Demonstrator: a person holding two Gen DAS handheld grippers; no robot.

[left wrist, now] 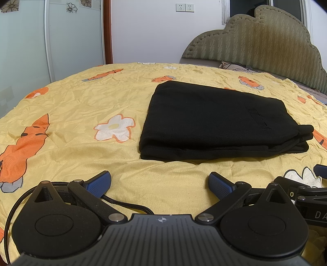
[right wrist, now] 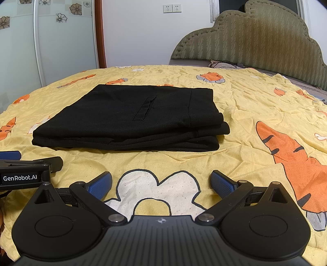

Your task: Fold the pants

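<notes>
Each matte black plastic gripper, left [left wrist: 160,183] and right [right wrist: 161,183], has two blue ribbed finger pads [left wrist: 97,183], silver pivot screws [left wrist: 115,217], round side discs, a ridged housing with a small compass mark, a braided black cable [left wrist: 126,204] and white "GenRobot.AI" lettering [right wrist: 20,177].

Bare bedspread [right wrist: 245,114] flanks the folded pants [right wrist: 130,120]; headboard [right wrist: 255,47] behind.

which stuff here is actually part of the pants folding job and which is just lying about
Part of the job:
- black pants, folded into a stack on the bed
- left tool, open, empty, short of the pants
- right tool, open, empty, short of the pants

Just there:
- yellow bedspread
- padded headboard
- wall sockets
- pillow
</notes>
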